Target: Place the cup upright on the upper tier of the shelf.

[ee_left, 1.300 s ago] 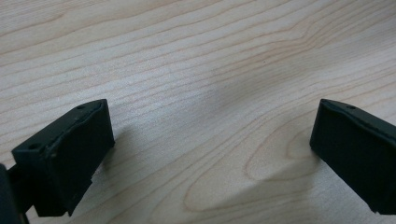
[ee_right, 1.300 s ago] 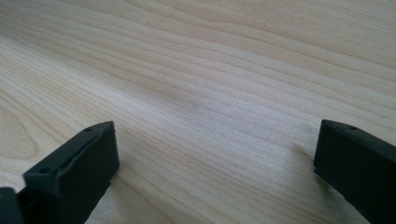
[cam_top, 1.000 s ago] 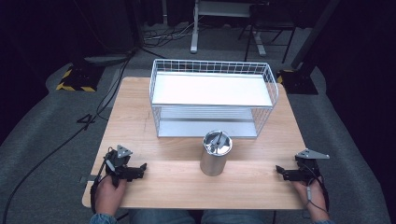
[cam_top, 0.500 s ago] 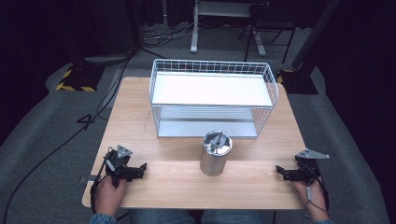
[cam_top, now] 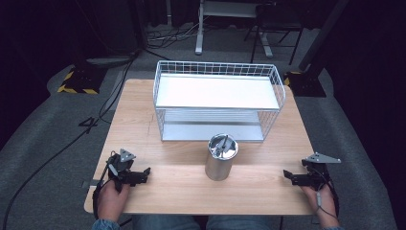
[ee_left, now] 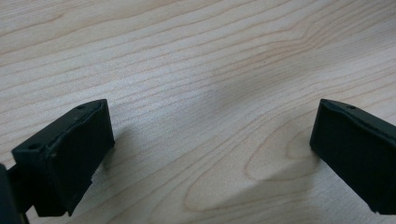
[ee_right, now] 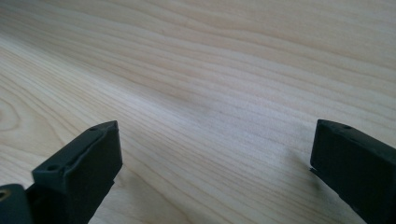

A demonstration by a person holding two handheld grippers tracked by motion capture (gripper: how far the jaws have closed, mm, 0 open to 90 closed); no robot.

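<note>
A metal canister (cam_top: 220,157) with utensils in its top stands upright on the wooden table (cam_top: 182,158), just in front of a white two-tier wire rack (cam_top: 218,99). My left gripper (cam_top: 144,174) rests at the table's front left, held by a hand, jaws pointing right toward the canister. My right gripper (cam_top: 287,175) rests at the front right, jaws pointing left. In the left gripper view, my left gripper (ee_left: 212,140) is open over bare wood. In the right gripper view, my right gripper (ee_right: 217,161) is open too, with nothing between its fingers.
The rack takes up the back half of the table; its shelves hold nothing. Bare wood lies between each gripper and the canister. Cables (cam_top: 86,129) and yellow-black floor markers (cam_top: 79,79) lie on the grey floor left of the table.
</note>
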